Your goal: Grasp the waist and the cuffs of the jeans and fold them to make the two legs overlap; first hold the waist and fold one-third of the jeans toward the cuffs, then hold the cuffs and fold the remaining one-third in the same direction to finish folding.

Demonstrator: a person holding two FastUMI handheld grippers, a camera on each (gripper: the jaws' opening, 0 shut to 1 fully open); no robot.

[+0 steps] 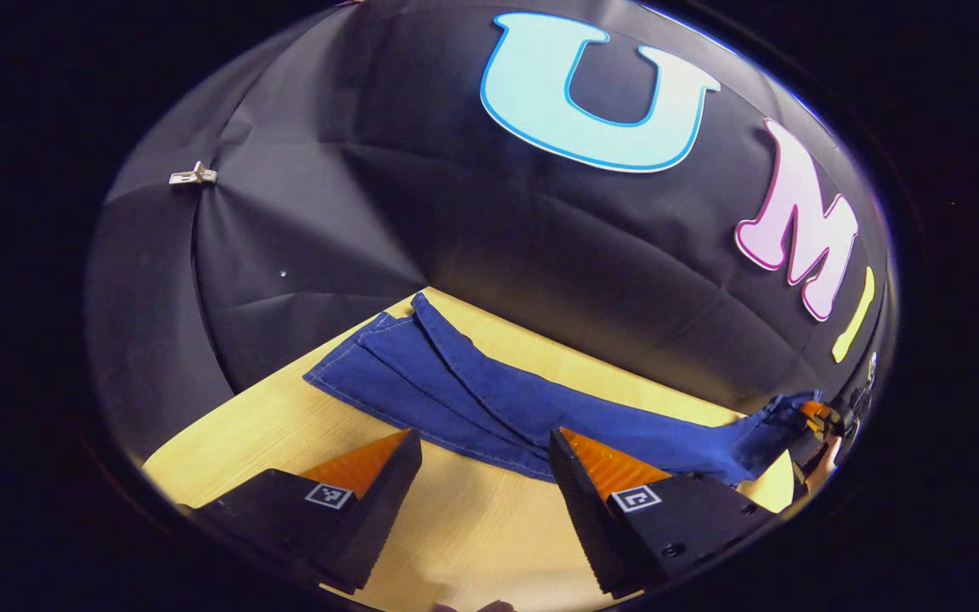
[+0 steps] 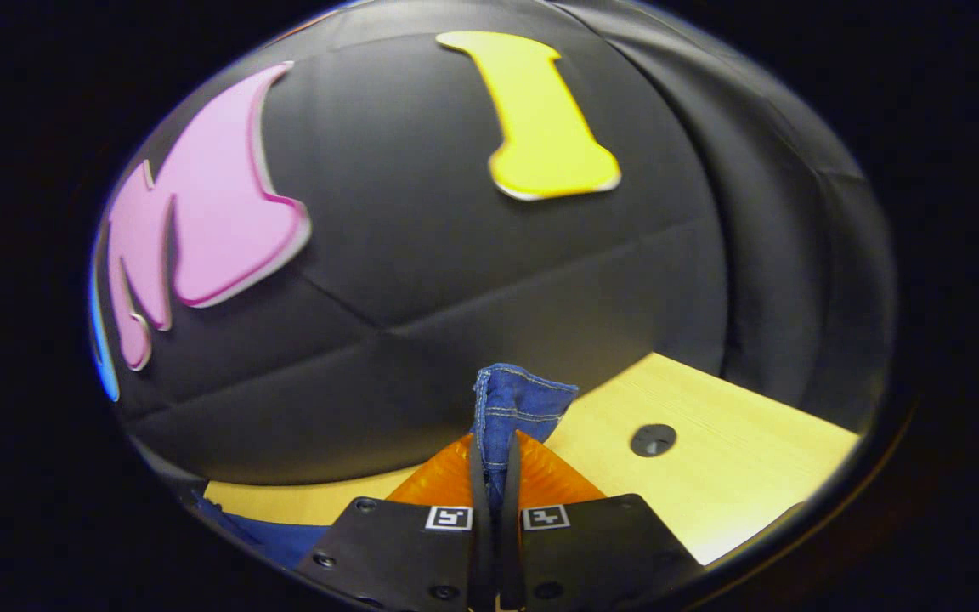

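A: We find the jeans (image 1: 489, 399) lying flat on the table (image 1: 472, 527), running from the cuffs at about ten o'clock in the left gripper view to the waist end at three o'clock, where the far gripper has it.

B: Agreed. In the right gripper view, the right gripper (image 2: 495, 463) is closed down on a bunched fold of denim (image 2: 517, 408); both fingers press on it, and the cloth stands up just above the tips at twelve o'clock.

A: The left gripper (image 1: 483, 459) is wide open and holds nothing. Its tips sit just at the near hem of the jeans; we cannot tell whether they touch the cloth.

B: We judge the denim soft but fairly weighty, with stiff seams. It should drape and sag between holds rather than slide.

A: Then the stitched cuff hem at ten o'clock looks the soundest place for the free gripper to take hold, pinching both layers.

B: We also note a round plug (image 2: 653, 439) in the table at four o'clock, apart from the cloth.
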